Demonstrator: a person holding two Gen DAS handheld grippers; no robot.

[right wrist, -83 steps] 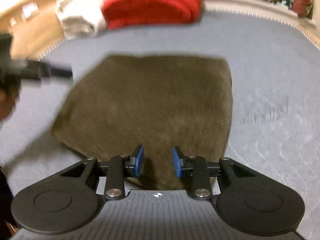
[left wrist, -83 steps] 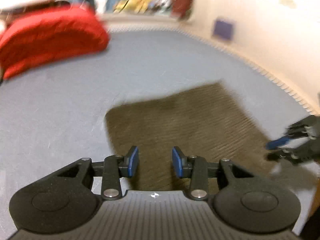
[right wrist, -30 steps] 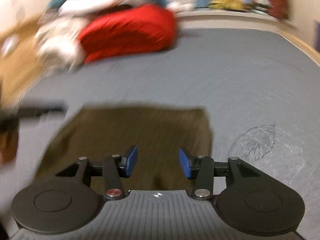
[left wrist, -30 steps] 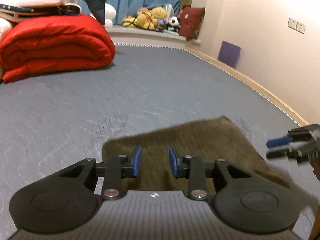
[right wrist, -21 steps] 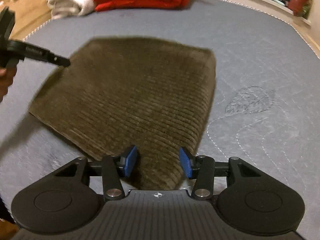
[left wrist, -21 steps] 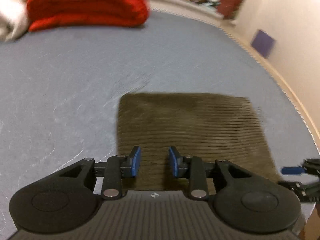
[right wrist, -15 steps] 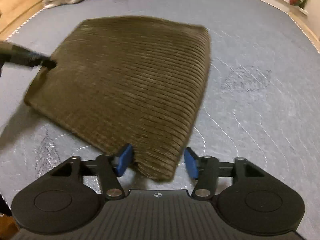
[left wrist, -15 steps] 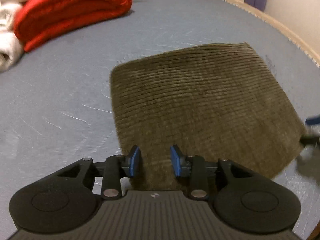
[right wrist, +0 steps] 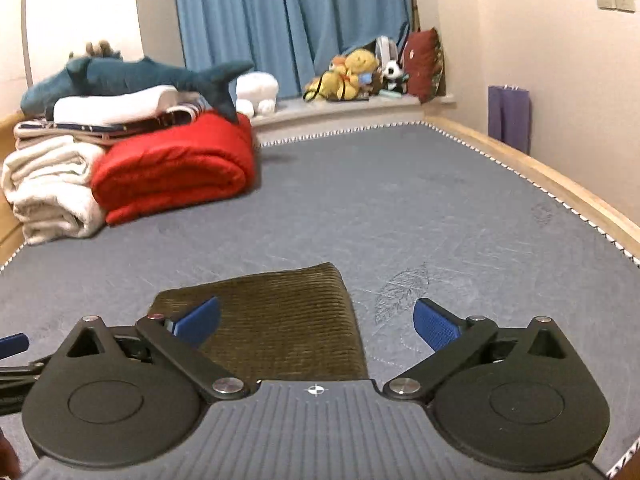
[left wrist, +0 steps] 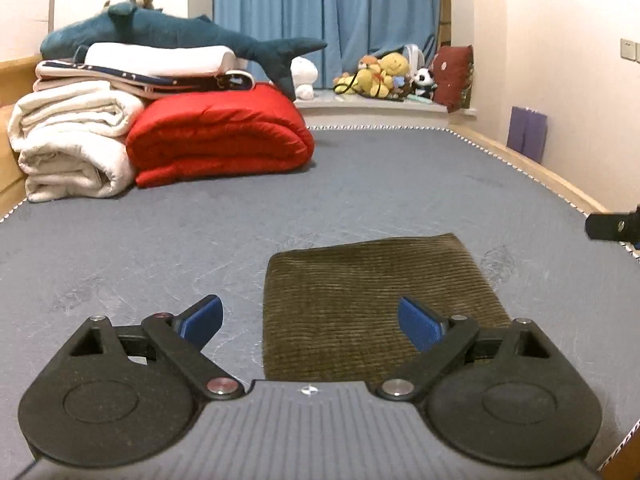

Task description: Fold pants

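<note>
The pants (left wrist: 376, 300) are olive-brown corduroy, folded into a flat rectangle on the grey-blue mattress (left wrist: 160, 248). My left gripper (left wrist: 310, 316) hovers over their near left edge. Its jaws are opening wide, with nothing pinched between the blue pads (left wrist: 202, 316). My right gripper (right wrist: 316, 316) hovers over the near right edge of the pants (right wrist: 276, 312). Its jaws are opening wide too, and its pads (right wrist: 434, 322) touch no cloth. Each wrist view catches the other tool at its edge: the right gripper (left wrist: 612, 226) and the left gripper (right wrist: 12, 344).
At the far left of the bed lie a rolled red duvet (left wrist: 216, 140), a white blanket (left wrist: 68, 148), and a blue shark plush (left wrist: 180, 36) on top. Stuffed toys (left wrist: 384, 76) line the sill under blue curtains. A wooden bed edge (left wrist: 560, 184) and a purple bag (left wrist: 526, 132) are on the right.
Both grippers' jaws have spread from narrow to wide. Both have drawn back and up from the pants' near edge, tilting towards the room. The pants lie flat.
</note>
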